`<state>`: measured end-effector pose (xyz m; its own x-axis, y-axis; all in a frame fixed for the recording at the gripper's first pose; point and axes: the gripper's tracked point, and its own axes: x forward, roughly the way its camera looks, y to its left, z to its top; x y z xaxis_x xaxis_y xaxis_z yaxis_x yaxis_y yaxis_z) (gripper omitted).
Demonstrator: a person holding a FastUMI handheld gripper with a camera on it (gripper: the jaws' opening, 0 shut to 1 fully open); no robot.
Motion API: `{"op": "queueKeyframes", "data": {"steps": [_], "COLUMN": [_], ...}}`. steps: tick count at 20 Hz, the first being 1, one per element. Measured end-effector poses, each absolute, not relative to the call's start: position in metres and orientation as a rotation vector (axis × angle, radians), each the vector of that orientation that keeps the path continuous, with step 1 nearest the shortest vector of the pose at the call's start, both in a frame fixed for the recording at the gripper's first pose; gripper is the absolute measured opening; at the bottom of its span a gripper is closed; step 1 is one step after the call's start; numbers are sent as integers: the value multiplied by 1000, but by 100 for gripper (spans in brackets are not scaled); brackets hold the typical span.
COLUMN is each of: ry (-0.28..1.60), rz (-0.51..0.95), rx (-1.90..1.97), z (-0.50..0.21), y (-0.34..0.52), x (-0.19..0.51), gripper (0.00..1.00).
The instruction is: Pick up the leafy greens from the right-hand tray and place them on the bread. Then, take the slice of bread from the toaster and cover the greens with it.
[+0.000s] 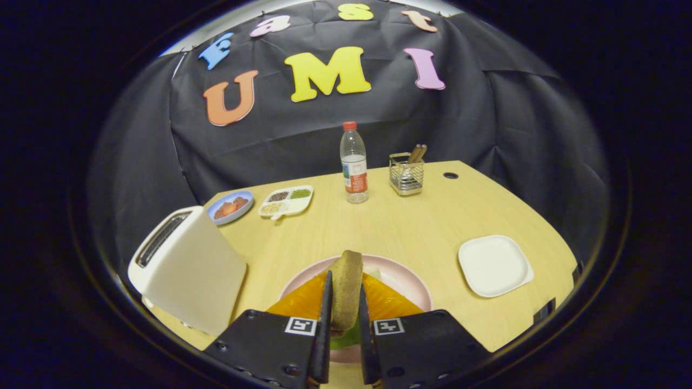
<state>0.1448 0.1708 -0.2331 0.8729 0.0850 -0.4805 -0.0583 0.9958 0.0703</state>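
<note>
My gripper (344,294) is shut on a brown slice of bread (346,289), held upright on edge between both fingers. Right under it lies a pink plate (408,281). A bit of leafy green (348,337) shows beneath the held slice, between the fingers, and a pale strip of something (372,270) peeks out on the plate just beyond the slice. The cream toaster (186,267) stands to the left of the fingers, its slots dark. A square white tray (493,265) sits to the right of the plate with nothing on it.
At the back of the wooden table (411,227) stand a water bottle (353,165) and a wire holder with utensils (406,173). Back left are a blue dish of orange food (231,207) and a white divided dish of grains (286,201). A round cable hole (450,175) is beyond the holder.
</note>
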Motion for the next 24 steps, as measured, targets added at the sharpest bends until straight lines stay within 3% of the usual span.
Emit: {"op": "queueKeyframes", "data": {"steps": [2,3,8,15,20,24], "ry": [499,491,509,527,507,443], "rz": [69,67,45,10,2,-20], "rx": [43,40,40,17,-32,-57], "z": [-237,-239,-256,-273,-269,-246], "y": [164,160,148,133,137,140], "x": [145,146,150,154,148,132], "gripper": [24,31,38,60,70,85]}}
